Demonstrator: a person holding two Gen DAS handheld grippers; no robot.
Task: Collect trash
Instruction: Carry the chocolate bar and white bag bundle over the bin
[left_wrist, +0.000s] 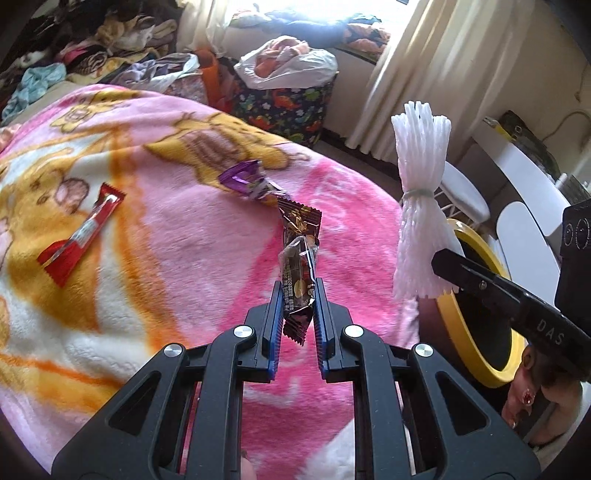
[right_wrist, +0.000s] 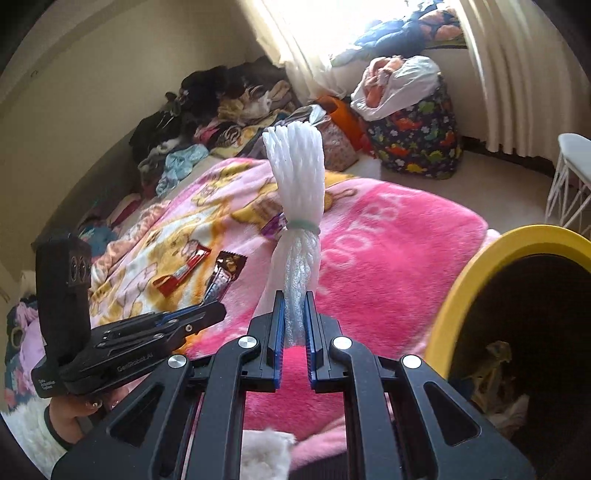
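Observation:
My left gripper (left_wrist: 298, 291) is shut on a brown snack wrapper (left_wrist: 299, 254) and holds it above the pink blanket (left_wrist: 184, 229). My right gripper (right_wrist: 294, 299) is shut on a white foam net sleeve (right_wrist: 297, 206) tied with a green band; the sleeve also shows in the left wrist view (left_wrist: 421, 206). A red wrapper (left_wrist: 83, 236) and a purple wrapper (left_wrist: 247, 181) lie on the blanket. A bin with a yellow rim (right_wrist: 476, 266) stands at the right of the bed, trash inside it. The left gripper shows in the right wrist view (right_wrist: 207, 314) with the brown wrapper (right_wrist: 225, 273).
Piles of clothes (left_wrist: 92, 48) lie at the far side of the bed. A dinosaur-print bag (left_wrist: 288, 99) with a white plastic bag on top stands by the curtain (left_wrist: 436, 66). A white chair (right_wrist: 572, 177) stands on the floor at right.

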